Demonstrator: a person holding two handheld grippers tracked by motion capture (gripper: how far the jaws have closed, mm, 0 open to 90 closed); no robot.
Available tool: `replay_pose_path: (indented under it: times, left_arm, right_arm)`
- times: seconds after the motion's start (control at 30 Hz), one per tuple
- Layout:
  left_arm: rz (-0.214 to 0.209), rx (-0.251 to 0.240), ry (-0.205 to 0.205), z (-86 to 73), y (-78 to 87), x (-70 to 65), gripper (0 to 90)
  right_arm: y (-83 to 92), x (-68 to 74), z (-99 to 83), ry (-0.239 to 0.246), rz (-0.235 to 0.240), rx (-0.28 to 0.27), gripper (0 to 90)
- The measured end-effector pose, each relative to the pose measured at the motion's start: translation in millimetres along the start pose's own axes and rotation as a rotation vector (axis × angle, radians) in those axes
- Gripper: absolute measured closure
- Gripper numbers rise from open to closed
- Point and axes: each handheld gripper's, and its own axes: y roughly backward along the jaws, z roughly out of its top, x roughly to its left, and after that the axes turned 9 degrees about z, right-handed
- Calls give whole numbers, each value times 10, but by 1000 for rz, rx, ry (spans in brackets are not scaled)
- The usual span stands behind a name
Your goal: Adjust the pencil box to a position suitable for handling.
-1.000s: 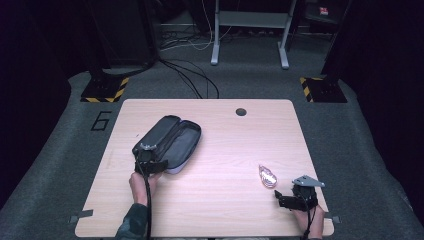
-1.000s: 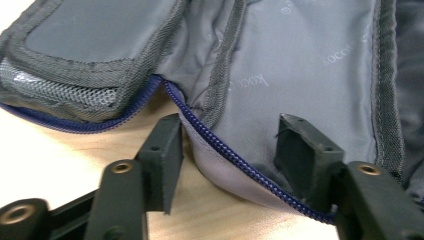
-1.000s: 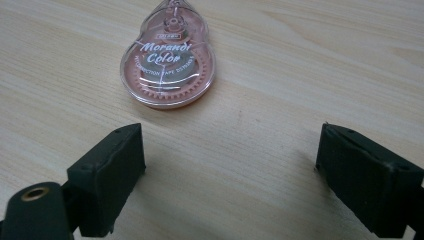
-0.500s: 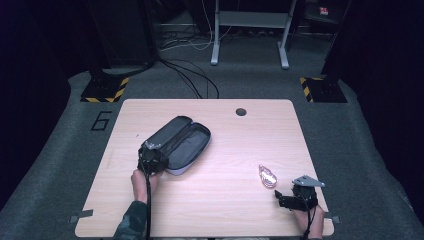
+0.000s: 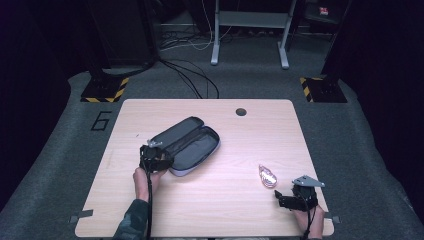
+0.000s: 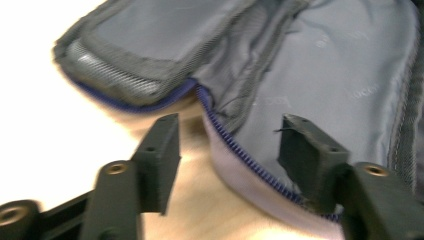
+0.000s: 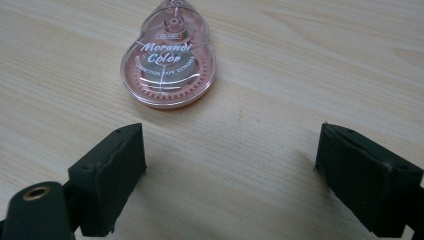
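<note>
A dark grey pencil case (image 5: 187, 145) lies unzipped and spread open on the left half of the wooden table (image 5: 225, 215). Its grey lining and blue zipper (image 6: 300, 65) show close up. My left gripper (image 5: 156, 159) is at the case's near-left end. Its jaws have just been opening and now stand open (image 6: 227, 130), with the zipper edge between them and not pressed. A pink clear correction tape dispenser (image 5: 267, 176) lies flat on the right side. My right gripper (image 5: 285, 200) rests just short of it, open (image 7: 230, 140), and the dispenser (image 7: 170, 65) lies beyond its fingertips.
A round cable hole (image 5: 241, 111) sits near the table's far edge. On the floor beyond the table are a painted "6" (image 5: 101, 120), yellow-black striped bases (image 5: 105, 90), loose cables (image 5: 190, 75) and a metal stand (image 5: 250, 30).
The case's lid has swung over and now lies flat open. My left gripper has shifted slightly at the case's end. The right gripper and dispenser have not moved.
</note>
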Motion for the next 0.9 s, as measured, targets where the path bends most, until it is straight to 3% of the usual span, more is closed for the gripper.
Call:
replay_pose_path:
  times: [0.07, 0.2, 0.47, 0.63, 0.9]
  left_arm:
    - [12, 20, 33, -18, 26, 4, 368]
    - [8, 51, 43, -35, 25, -31, 399]
    - [12, 74, -4, -41, -3, -124, 601]
    - [36, 72, -27, -39, -18, -134, 664]
    - [29, 60, -84, -12, -46, -165, 720]
  right_arm:
    - [0, 3, -1, -4, 0, 0, 121]
    - [0, 5, -1, -6, -1, -1, 122]
    - [0, 5, -1, -5, -1, -1, 121]
    - [-1, 4, -2, -2, -2, -1, 121]
    - [0, 3, -2, -4, -1, -2, 122]
